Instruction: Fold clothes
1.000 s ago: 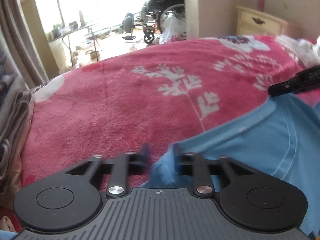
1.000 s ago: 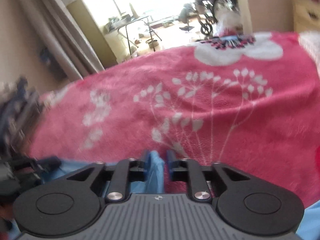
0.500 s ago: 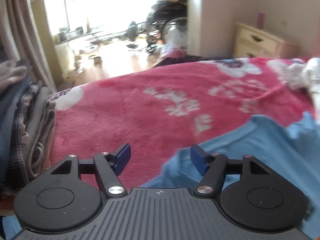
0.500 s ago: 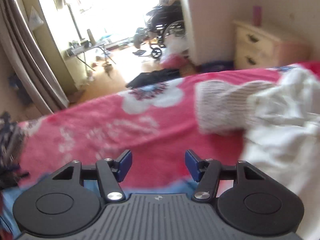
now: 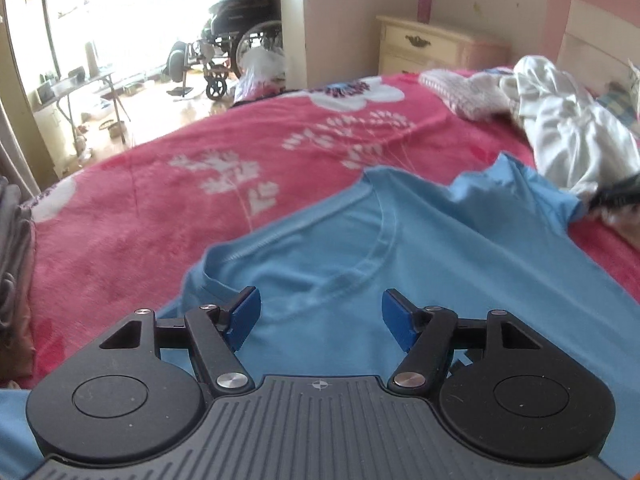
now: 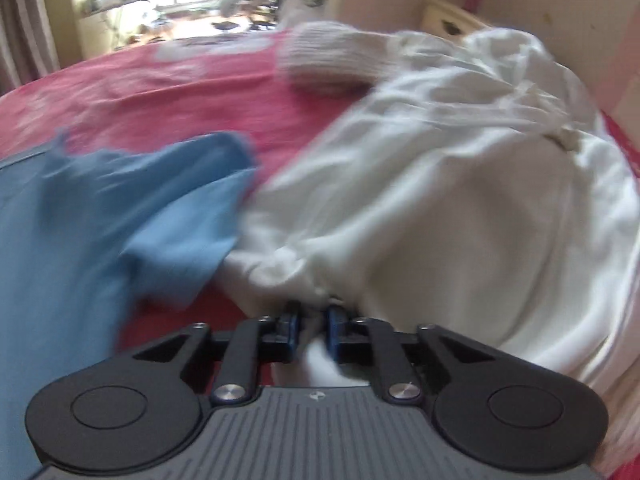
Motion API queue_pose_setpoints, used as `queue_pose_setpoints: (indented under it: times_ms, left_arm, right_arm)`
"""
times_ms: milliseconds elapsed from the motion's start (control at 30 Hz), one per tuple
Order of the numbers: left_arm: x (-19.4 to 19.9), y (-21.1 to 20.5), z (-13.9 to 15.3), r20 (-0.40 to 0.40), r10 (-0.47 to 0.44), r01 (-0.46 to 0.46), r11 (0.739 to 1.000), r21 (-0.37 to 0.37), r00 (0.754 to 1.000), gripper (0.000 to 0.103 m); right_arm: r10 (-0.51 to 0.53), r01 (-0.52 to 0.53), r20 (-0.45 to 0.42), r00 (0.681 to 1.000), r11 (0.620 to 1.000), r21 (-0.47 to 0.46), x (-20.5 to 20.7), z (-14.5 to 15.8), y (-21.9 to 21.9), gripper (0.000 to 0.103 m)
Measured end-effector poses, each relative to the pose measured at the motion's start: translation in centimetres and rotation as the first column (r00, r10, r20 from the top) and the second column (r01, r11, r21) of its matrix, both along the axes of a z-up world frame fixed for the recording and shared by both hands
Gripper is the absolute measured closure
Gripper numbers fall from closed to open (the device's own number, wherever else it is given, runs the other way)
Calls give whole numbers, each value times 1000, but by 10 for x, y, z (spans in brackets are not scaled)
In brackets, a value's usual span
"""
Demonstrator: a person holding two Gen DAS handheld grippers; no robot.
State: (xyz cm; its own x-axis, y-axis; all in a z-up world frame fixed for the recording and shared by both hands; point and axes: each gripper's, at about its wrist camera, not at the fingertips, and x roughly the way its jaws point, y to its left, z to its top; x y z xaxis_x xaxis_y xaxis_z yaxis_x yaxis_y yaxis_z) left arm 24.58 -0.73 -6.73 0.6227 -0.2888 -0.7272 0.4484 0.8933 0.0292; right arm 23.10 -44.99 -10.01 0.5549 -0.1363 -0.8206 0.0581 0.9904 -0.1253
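Note:
A light blue T-shirt [image 5: 400, 248] lies spread on the red flowered blanket [image 5: 160, 208], collar towards me. My left gripper [image 5: 320, 320] hovers open just above its neckline, with nothing pinched between the blue pads. To the right lies a crumpled white garment [image 6: 460, 200], beside the T-shirt's sleeve [image 6: 180, 216]. My right gripper [image 6: 313, 328] is closing its jaws on the near edge of that white garment, and a fold of white cloth is squeezed between the pads. In the left wrist view the white garment [image 5: 568, 132] is at far right, with the right gripper a dark blur [image 5: 616, 196] at its edge.
A pale knitted garment [image 5: 464, 92] lies behind the white one. A stack of folded clothes [image 5: 12, 248] sits at the bed's left edge. A cream nightstand [image 5: 432, 44] and pink headboard [image 5: 592, 12] stand beyond the bed; a wheelchair [image 5: 240, 40] is in the bright room behind.
Both grippers let go of the blue T-shirt and opened. The left one drew back and up over the collar. The right one swung right to the white garment and closed on its edge.

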Motion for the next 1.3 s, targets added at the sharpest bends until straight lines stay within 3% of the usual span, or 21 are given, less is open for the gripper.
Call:
queue_pose_setpoints:
  times_ms: [367,500,600,633,667,767,867,933,1100,1300]
  left_arm:
    - [-2,-5,-18,-32,11,-10,999,33,999,35]
    - [-4,-11,-26,-35,-8,10,998,56,999,35]
    - [-3,-15,-32,-21,-15,16,997,71,1000,35]
    - [-2,-16,-34,-20,-12,14,997,74,1000,35]
    - [1,-17,-36,-22,-6,8,997,71,1000,35]
    - [8,-21,-41,-27,12,-11,998,59,1000,35]
    - [16,-29,-46,-31,28,-27,999,46,999,35]
    - [19,-36,-51,-22,41,-39,998,55,999,35]
    - [22,-41,-57,-16,76,-75,995,70,997,35]
    - [24,-41,-57,-25,95,-93,994,64,995,35]
  right_arm:
    - [-15,13,-9,1000,981,-192,1,-11,-33,103]
    - [47,-71,-80,996,945,-321,-1,-13,-1,98]
    - [106,-138,-105,989,917,-373,-20,-4,27,82]
    - [124,-153,-100,987,913,-377,-30,2,35,61]
    - [143,-168,-95,985,909,-382,-39,8,42,48]
    - [188,-190,-38,981,936,-297,-55,36,56,47]
    - [159,-152,68,985,983,-101,-38,59,54,47]
    - [102,-108,121,987,993,44,-15,65,44,47]
    - [-12,-26,137,991,961,275,53,47,18,47]
    - [-27,-6,92,995,938,346,104,16,16,48]
